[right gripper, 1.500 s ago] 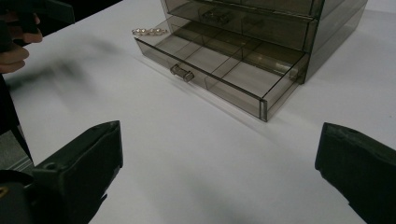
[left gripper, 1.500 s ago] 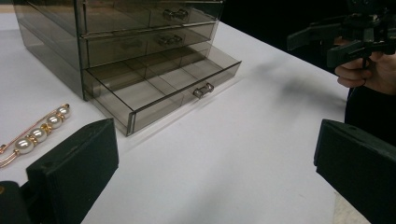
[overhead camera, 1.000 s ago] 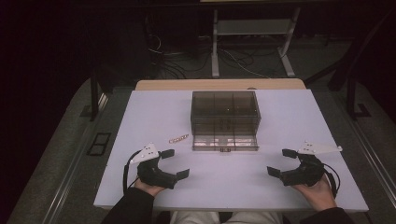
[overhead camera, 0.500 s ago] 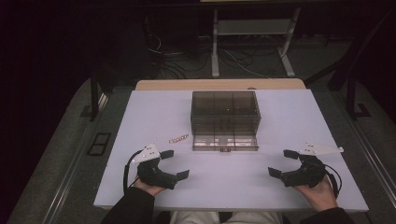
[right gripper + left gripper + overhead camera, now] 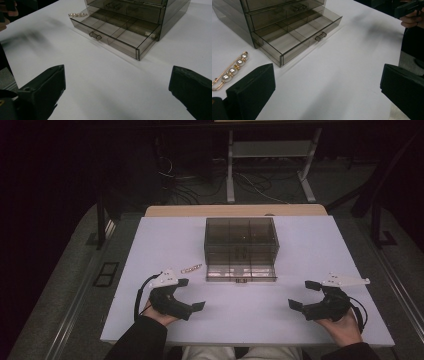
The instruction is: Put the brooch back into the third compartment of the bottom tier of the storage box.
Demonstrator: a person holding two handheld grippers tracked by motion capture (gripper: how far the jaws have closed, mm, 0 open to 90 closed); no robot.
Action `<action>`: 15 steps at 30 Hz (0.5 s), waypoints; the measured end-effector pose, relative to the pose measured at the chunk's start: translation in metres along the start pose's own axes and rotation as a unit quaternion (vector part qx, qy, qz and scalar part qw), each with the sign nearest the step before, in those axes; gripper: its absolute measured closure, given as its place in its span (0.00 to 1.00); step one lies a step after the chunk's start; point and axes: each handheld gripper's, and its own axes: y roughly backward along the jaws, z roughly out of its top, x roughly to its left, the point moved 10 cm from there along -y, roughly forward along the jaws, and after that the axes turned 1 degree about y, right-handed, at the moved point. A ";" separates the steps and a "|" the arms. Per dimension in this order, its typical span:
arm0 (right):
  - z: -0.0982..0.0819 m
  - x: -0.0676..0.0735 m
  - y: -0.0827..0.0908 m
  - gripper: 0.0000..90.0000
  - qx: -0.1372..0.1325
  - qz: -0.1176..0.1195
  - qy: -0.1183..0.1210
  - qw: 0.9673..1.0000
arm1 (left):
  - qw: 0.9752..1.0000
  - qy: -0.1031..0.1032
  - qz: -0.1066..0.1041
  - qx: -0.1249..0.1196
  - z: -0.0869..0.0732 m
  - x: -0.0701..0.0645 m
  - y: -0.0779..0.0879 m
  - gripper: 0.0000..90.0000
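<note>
The gold hair clip with 4 white pearls (image 5: 230,70) lies just left of the smoky clear plastic drawer box (image 5: 241,238), beside its open bottom drawer (image 5: 299,37). Both the left gripper (image 5: 186,294) and right gripper (image 5: 306,294) hover spread and empty. Likely next: the left gripper pinches the clip.

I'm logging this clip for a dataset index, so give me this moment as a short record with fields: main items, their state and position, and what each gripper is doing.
surface: white table
box: smoky clear drawer box, mid-table
drawer: bottom drawer pulled out, compartments look empty
small item: pearl hair clip lying on the table, left of the drawer, apart from it
left gripper: open, holding nothing, near the front edge, closest to the clip
right gripper: open, holding nothing, near the front edge on the right
contact: neither gripper touches the box or the clip
</note>
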 end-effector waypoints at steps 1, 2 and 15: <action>0.000 0.000 0.000 0.00 0.000 0.000 0.000 1.000 | 1.000 -0.002 0.002 0.003 0.001 0.001 0.000 0.00; 0.000 0.000 0.000 0.00 0.000 0.000 0.000 1.000 | 1.000 -0.004 0.002 0.006 0.002 0.001 0.000 0.00; -0.001 0.001 -0.001 0.00 0.004 0.002 -0.001 1.000 | 0.999 -0.009 0.009 0.033 0.013 0.013 0.000 0.00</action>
